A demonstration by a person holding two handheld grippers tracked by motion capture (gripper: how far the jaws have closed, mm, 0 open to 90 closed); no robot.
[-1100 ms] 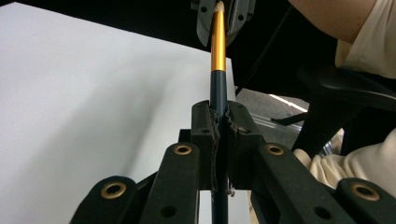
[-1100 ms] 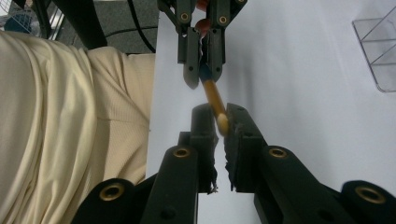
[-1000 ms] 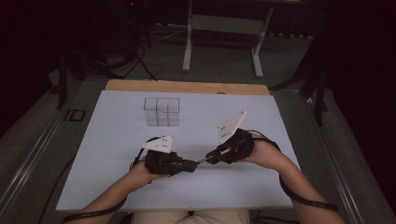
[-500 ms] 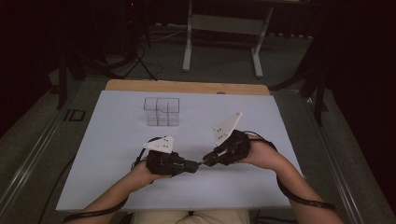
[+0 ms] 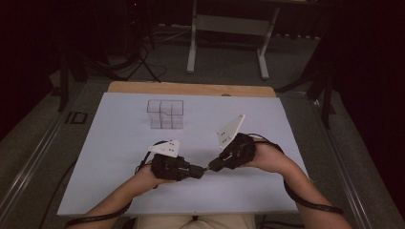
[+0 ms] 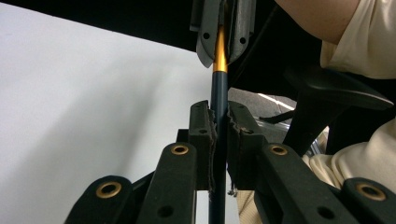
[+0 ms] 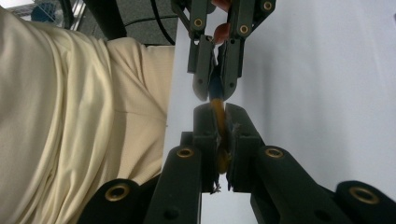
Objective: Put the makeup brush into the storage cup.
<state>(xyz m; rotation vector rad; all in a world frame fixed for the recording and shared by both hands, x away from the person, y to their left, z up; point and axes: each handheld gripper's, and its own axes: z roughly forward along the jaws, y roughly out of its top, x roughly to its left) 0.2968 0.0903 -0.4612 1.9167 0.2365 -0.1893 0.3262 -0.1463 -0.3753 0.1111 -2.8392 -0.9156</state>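
Nothing much has shifted since the earlier frame – both hands sit near the clear cube organiser [image 5: 165,114], whose compartments look empty. Left gripper [image 5: 203,171] is clamped on the dark blue barrel of a slim pen [image 6: 219,100]; right gripper [image 5: 211,167], jaws just closing, pinches its gold end – tip to tip above the white bench [image 5: 110,157]

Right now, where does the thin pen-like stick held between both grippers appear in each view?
High view: the stick lies low centre, between both grippers.
Left gripper view: centre, blue shaft rising to a gold part.
Right gripper view: centre, its gold part.
Shared landmark: the white table sheet.
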